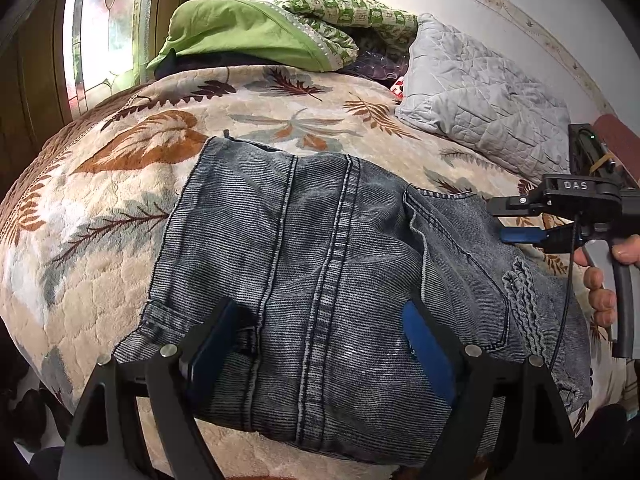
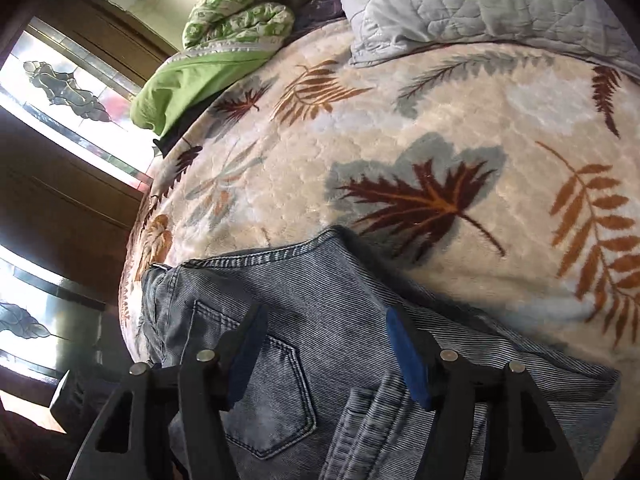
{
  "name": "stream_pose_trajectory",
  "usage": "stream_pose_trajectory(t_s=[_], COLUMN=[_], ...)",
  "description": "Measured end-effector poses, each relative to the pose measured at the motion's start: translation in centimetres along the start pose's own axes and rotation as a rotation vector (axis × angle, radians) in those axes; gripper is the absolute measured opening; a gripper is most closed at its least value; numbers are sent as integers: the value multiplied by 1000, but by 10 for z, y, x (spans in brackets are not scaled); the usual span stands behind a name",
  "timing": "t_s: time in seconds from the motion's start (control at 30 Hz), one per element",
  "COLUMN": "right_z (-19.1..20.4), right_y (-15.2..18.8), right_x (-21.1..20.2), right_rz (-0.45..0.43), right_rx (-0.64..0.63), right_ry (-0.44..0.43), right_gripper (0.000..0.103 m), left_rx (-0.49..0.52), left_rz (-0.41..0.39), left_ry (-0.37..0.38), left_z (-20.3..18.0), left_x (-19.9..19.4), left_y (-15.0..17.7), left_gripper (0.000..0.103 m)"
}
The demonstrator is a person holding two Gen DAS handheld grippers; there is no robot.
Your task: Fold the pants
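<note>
Pants (image 1: 320, 272) lie folded on the leaf blanket (image 1: 120, 208) on the bed. Their near edge is cut off behind the left gripper (image 1: 316, 344), whose fingers are spread wide, holding nothing. The right gripper (image 2: 326, 354) is spread wide too, over a back pocket (image 2: 268, 392). It says "DAS".
</note>
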State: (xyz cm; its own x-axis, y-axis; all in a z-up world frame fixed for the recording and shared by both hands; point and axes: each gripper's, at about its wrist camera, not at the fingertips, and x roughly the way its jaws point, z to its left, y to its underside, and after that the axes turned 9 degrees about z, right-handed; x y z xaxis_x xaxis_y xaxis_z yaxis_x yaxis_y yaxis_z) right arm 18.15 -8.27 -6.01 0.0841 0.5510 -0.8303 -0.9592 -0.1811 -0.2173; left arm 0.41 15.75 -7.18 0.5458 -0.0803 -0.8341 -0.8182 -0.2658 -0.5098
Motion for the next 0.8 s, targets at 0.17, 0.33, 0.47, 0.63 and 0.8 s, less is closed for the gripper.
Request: stream_pose_trajectory(t_s=[0.17,0.33,0.47,0.63,0.8], right_z=[-12,3,5,4,8], right_y=[-12,14,61,116,134], right_x=[10,-28,-48,-44,-24], right_rz=[-56,-114,-123,-88,-53], right_rx=[78,20,18,27,28], right_ry=[15,33,-26,-179,-245], right_gripper=[65,65,66,67,67], left_rx=[-13,-109,-175,-388,-649], left_rz=[-6,-92,-201,-179,-22], left_ry=[17,90,110,202,403], left_z=[3,18,36,80,117], left_x=[-2,-22,-46,-65,-51], left_y=[-1,-4,-2,4,34], left_gripper=[85,85,85,85,85])
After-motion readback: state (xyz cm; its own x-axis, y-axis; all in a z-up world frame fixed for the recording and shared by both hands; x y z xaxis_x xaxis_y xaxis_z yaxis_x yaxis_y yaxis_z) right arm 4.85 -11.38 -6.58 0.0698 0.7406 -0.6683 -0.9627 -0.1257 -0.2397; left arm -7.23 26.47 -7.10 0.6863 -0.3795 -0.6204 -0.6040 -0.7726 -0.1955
